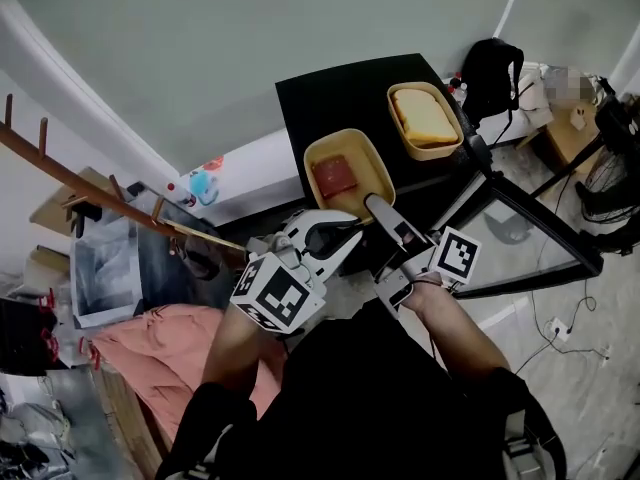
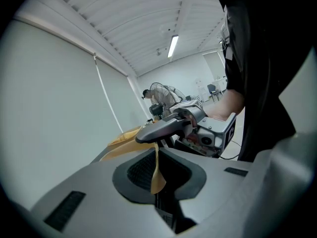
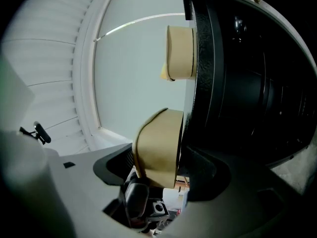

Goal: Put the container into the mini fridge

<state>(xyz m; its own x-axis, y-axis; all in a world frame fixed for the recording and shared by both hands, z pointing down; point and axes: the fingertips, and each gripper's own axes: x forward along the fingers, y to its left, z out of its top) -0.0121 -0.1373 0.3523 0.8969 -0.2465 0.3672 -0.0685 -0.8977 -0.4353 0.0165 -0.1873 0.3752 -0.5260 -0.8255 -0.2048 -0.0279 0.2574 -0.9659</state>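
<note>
Two tan containers are on the black mini fridge (image 1: 330, 98). The far one (image 1: 425, 118) holds something yellow. The near container (image 1: 348, 173), with something red inside, is at the front edge of the fridge top. My left gripper (image 1: 335, 230) is shut on that container's thin rim (image 2: 156, 170). Beside it, my right gripper (image 1: 373, 208) reaches to the same container. In the right gripper view, rolled sideways, the container's wall (image 3: 158, 148) stands between the open jaws without being pressed, and the far container (image 3: 181, 53) shows beyond it against the fridge (image 3: 247, 83).
A black tripod (image 1: 530, 218) stands right of the fridge, with a black backpack (image 1: 492, 73) and a fan (image 1: 610, 168) behind it. A wooden rack (image 1: 100, 193) and a pink cloth (image 1: 150, 343) lie on the left. Cables run over the floor at the right.
</note>
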